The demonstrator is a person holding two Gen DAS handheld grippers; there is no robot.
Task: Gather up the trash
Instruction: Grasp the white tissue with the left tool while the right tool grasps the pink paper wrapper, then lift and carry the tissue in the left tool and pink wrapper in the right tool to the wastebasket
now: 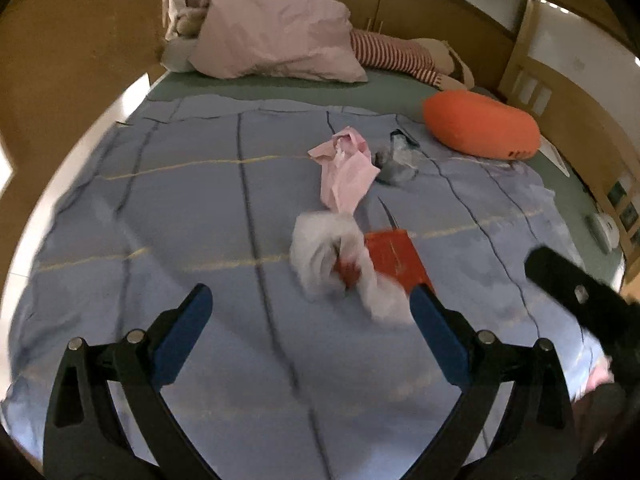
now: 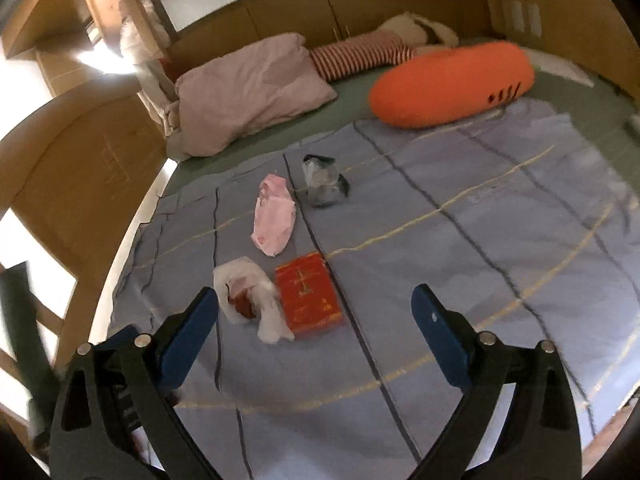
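Trash lies scattered on the blue checked bedspread [image 2: 460, 216], and we see four pieces of it. Nearest to us is a crumpled white plastic bag [image 2: 250, 300] with something dark red inside; it touches the left edge of a flat red box [image 2: 308, 300] with gold print. Beyond these lies a pink plastic bag [image 2: 274, 220], and just beside that, further toward the head of the bed, a clear crumpled wrapper [image 2: 322, 182] with a dark rim.

We hold our left gripper [image 1: 310, 316] with its blue pads spread wide and nothing between them; the white bag sits just ahead of the gap, close to the right pad, blurred in that view. Our right gripper [image 2: 314, 312] is likewise spread wide and empty, hovering above the bedspread with the white bag and the red box just ahead of its left finger [image 2: 192, 332]. In the left wrist view, part of the right gripper shows as a black bar at the right edge.

At the head of the bed rest a pale pink pillow [image 2: 248, 92], a red-and-white striped soft toy [image 2: 360, 56] and an orange bolster cushion [image 2: 452, 84] on a green sheet [image 2: 344, 120].
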